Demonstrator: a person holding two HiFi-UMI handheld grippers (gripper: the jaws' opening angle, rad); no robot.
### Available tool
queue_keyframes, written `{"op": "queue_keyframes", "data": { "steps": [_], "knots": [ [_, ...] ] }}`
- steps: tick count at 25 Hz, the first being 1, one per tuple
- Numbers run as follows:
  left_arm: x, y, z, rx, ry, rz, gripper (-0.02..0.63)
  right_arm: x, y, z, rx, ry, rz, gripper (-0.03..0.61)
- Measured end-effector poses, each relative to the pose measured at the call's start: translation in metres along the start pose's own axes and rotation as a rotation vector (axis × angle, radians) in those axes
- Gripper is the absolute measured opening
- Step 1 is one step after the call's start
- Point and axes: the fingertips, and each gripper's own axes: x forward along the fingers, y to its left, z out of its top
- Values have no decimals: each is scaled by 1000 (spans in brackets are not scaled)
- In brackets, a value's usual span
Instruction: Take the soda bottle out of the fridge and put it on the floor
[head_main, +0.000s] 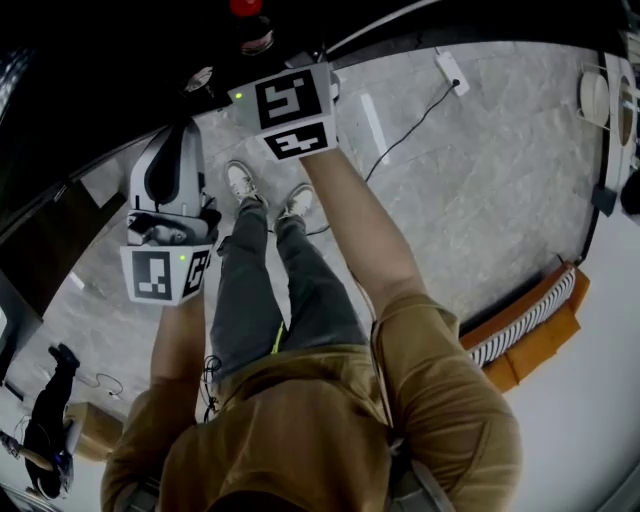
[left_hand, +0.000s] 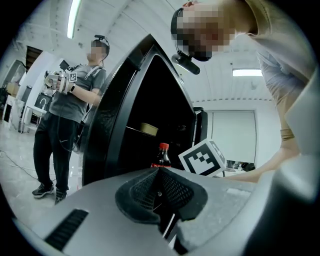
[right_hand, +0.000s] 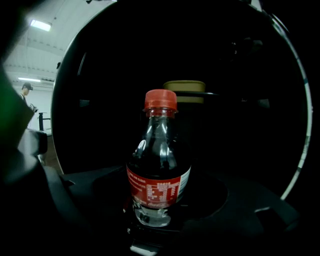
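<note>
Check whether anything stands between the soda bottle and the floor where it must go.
Nothing visible does. The right gripper holds the soda bottle at the fridge opening. The floor below is bare apart from a thin cable and the person's shoes. The left gripper is shut, off aside.
</note>
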Motion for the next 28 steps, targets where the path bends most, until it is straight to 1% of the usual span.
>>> {"op": "queue_keyframes", "data": {
  "steps": [6, 11, 16, 19, 23, 28],
  "knots": [
    [3, -29, 15, 34, -9, -44, 2, -57, -22, 11, -1, -20, -45, 299],
    [-2, -52, 17, 57, -5, -52, 2, -107, -41, 13, 8, -39, -76, 299],
    [-9, -72, 15, 81, -4, -49, 2, -156, -46, 8, -6, -61, -83, 299],
    [-12, -84, 6, 89, 1, -65, 2, -178, -46, -9, 13, -52, -96, 299],
    [-10, -94, -28, 92, 30, -108, 2, -191, -43, -43, 34, -34, -126, 299],
    [13, -103, -67, 98, 66, -163, 2, -203, -65, -89, 62, -5, -180, 299]
  ]
}}
